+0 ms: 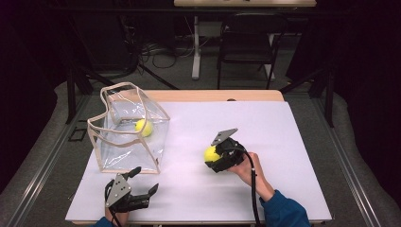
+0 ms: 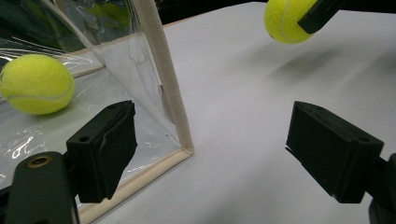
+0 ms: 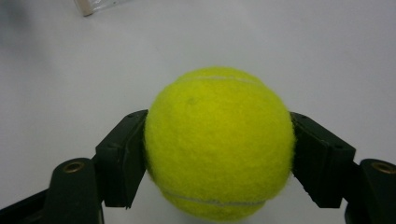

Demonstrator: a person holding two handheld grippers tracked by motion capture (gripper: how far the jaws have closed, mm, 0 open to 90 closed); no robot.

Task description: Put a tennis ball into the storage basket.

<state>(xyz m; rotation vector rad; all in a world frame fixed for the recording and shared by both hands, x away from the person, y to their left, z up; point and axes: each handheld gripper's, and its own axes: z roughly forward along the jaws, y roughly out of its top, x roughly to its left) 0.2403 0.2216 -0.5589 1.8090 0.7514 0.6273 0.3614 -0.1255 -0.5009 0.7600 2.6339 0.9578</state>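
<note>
The right claw (image 3: 217, 154) is clamping a ball (image 3: 218, 142), seemingly just above the table (image 1: 283, 142); the bag (image 1: 128, 130) is lying to its left, mouth up, nearer the left claw (image 1: 142, 182), which is gaping empty beside it.

We lose part of the held tennis ball (image 1: 211, 153) in the high view, where the right gripper (image 1: 213, 161) covers its far side. In the right gripper view both pads (image 3: 122, 158) hide the ball's flanks, so we cannot see the contact faces, and the bag corner (image 3: 93, 5) above the fingers is cut by the top edge. In the left gripper view the clear bag (image 2: 159, 70) runs off the top and left edges beyond the left finger, and its wrinkled plastic blurs the second tennis ball (image 2: 36, 84) behind it. The left hand (image 1: 116, 216) is cropped by the bottom edge.
</note>
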